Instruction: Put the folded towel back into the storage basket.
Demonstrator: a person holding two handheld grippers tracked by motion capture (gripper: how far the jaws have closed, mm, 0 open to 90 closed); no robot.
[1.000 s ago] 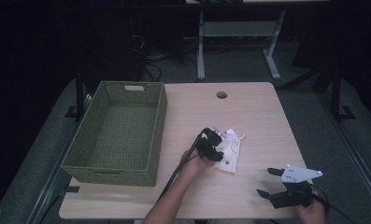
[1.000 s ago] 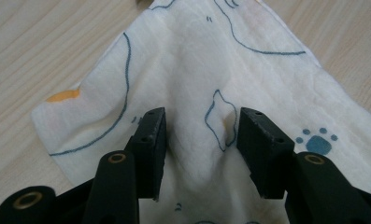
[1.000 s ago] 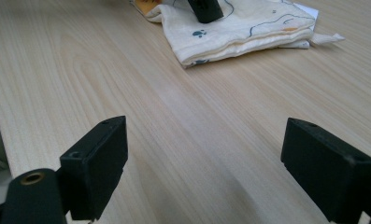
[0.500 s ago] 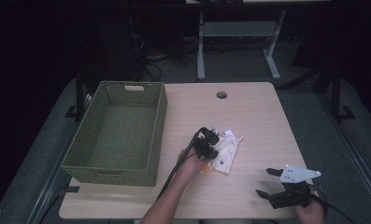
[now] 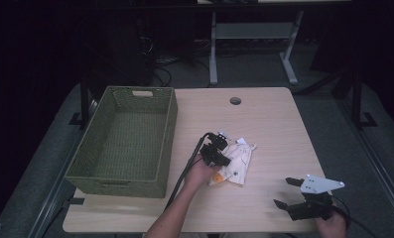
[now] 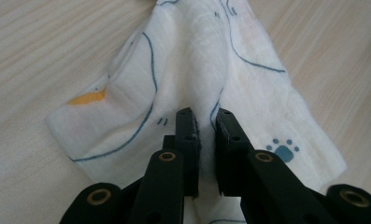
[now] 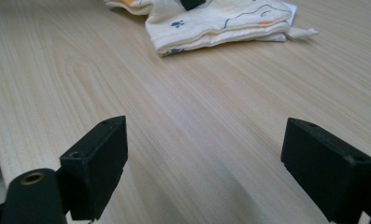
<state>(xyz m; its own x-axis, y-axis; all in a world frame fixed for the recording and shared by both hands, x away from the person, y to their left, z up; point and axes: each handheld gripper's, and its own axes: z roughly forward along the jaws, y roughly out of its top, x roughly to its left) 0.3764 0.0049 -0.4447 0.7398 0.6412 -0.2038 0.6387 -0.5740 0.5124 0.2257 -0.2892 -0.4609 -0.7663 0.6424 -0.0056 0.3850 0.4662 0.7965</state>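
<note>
The left hand-held gripper (image 6: pixel 205 117), its jaws just closing, pinched a fold of the cloth (image 5: pixel 236 162) (printed, cream) lying mid-desk (image 5: pixel 269 119) beside the basket (image 5: pixel 122 176), while the right hand-held gripper (image 5: pixel 288 192) rested released.

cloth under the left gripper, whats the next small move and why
Probably a short lift straight up with the left gripper. Its jaws have just been closing and now pinch a raised fold of the cloth, while the rest lies flat on the table. A small lift would show if the grip holds before carrying it toward the green basket. The right gripper is open, apart from the cloth.
</note>
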